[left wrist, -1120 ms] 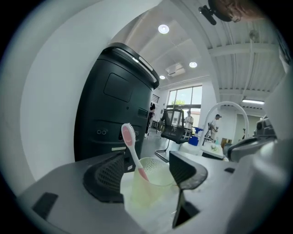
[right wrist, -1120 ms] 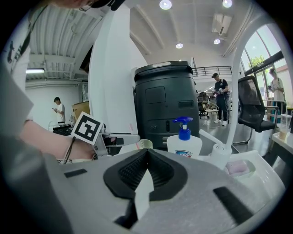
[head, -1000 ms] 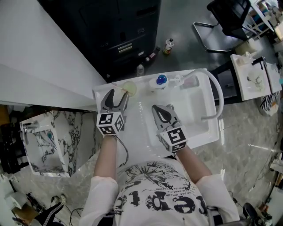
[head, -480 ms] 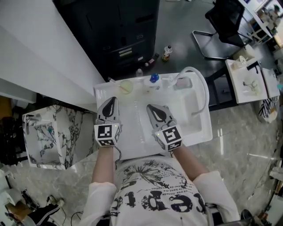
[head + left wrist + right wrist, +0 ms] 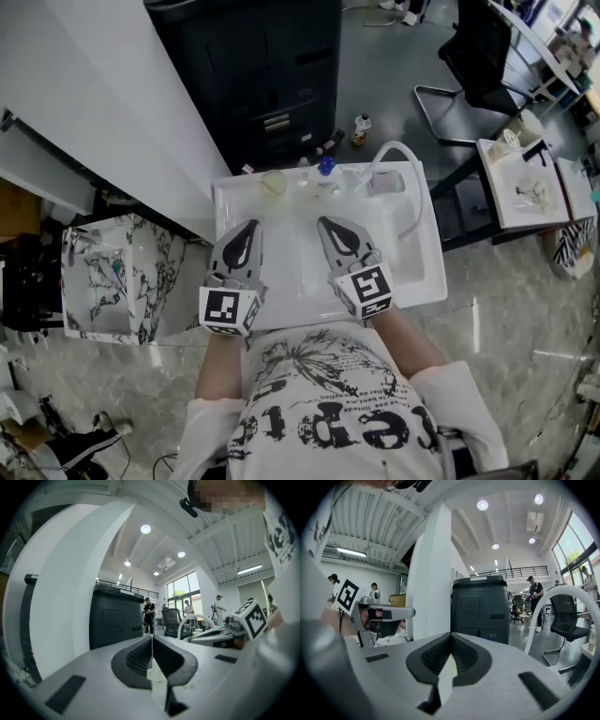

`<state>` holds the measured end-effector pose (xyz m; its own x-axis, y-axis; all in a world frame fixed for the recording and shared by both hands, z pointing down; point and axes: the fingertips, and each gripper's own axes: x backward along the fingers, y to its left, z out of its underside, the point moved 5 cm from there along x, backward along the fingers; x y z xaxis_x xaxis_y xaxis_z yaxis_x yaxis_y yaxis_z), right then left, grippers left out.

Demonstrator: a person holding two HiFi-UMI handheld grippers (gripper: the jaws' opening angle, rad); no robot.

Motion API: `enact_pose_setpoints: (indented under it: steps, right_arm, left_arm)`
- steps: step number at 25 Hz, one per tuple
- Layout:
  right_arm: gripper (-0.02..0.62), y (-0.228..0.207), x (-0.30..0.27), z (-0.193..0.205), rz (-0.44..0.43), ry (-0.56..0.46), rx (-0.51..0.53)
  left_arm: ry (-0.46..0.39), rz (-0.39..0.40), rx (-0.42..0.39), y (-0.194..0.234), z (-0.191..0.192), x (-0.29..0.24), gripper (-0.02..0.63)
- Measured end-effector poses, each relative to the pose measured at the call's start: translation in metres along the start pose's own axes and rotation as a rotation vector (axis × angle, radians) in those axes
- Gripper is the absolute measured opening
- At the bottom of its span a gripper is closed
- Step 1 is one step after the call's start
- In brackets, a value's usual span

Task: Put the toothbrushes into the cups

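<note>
Toothbrushes: too small to see, likely in pale green plastic cup (image 5: 273, 182) and pinkish clear cup (image 5: 384, 181) ahead of my tips | left gripper (image 5: 250, 224), right gripper (image 5: 325, 222): both clenched empty, level, as I judge nothing remains.

The white washbasin (image 5: 427, 281) bears a pale cup (image 5: 273, 182), a blue-topped cup (image 5: 325, 170) and a greyish cup (image 5: 385, 183).

Glossy white basin (image 5: 412, 281), perhaps ceramic; marble-veined counter (image 5: 141, 272); matt grey left tongs (image 5: 151, 640), ribbed black pads (image 5: 138, 658)
</note>
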<state>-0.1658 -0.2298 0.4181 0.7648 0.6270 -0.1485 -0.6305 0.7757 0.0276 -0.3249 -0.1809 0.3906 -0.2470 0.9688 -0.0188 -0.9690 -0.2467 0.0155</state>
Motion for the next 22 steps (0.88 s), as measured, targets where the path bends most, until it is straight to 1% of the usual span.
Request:
enact_pose_setpoints:
  steps: [5, 8, 12, 15, 19, 22]
  right_arm:
    - [-0.008, 0.001, 0.012, -0.017, 0.004, -0.048, 0.030]
    - [-0.008, 0.001, 0.016, -0.022, 0.011, -0.063, 0.041]
    - [-0.009, 0.001, 0.018, -0.025, 0.015, -0.062, 0.066]
    - [-0.009, -0.001, 0.019, -0.026, 0.025, -0.063, 0.067]
    - [-0.009, -0.004, 0.023, -0.024, 0.032, -0.054, 0.077]
    - [-0.009, -0.004, 0.026, -0.024, 0.036, -0.052, 0.077]
  left_arm:
    - [0.000, -0.023, -0.032, -0.012, -0.011, 0.011, 0.014]
    - [-0.016, -0.034, -0.048, -0.015, -0.018, 0.016, 0.014]
    - [-0.030, -0.055, -0.040, -0.015, -0.026, 0.017, 0.014]
    - [-0.028, -0.055, -0.029, -0.016, -0.026, 0.017, 0.014]
    - [-0.026, -0.060, -0.045, -0.021, -0.026, 0.016, 0.014]
    - [-0.022, -0.054, -0.043, -0.025, -0.026, 0.016, 0.014]
